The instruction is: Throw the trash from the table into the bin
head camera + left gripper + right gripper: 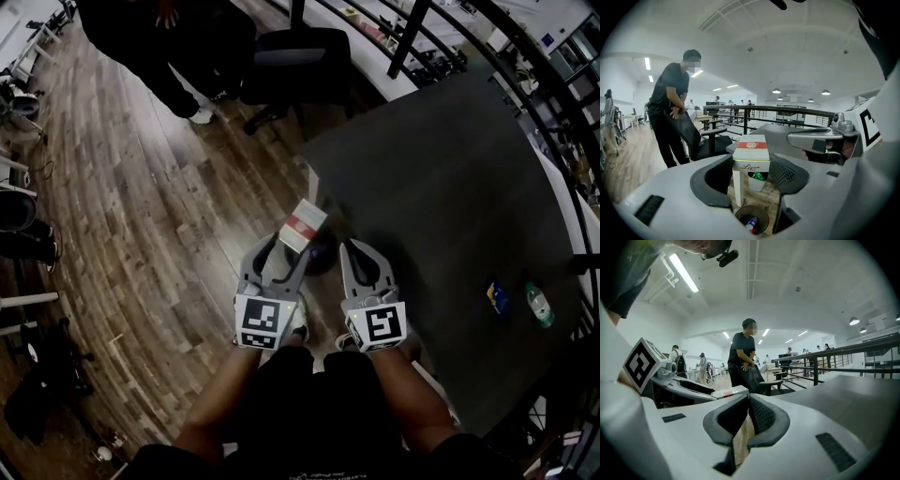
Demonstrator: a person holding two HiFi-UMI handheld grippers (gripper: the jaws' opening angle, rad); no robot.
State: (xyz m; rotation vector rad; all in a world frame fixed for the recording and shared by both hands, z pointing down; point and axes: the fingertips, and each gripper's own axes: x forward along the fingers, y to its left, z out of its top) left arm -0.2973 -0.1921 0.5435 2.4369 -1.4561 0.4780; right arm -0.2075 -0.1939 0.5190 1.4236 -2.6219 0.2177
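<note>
My left gripper (286,249) is shut on a white carton with a red band (306,227), holding it by its sides just off the dark table's corner (323,159). In the left gripper view the carton (751,153) sits between the black pads (716,180), and a round dark bin (752,220) with a bottle in it stands on the floor right below. The same bin (322,260) shows partly under the carton in the head view. My right gripper (351,251) hangs beside the left one, shut and empty (747,417).
A blue item (497,296) and a green bottle (538,306) lie near the table's right edge. A person in black (670,115) stands by an office chair (298,58) across the wood floor. A white container (757,182) stands behind the bin. A railing (843,352) runs past the table.
</note>
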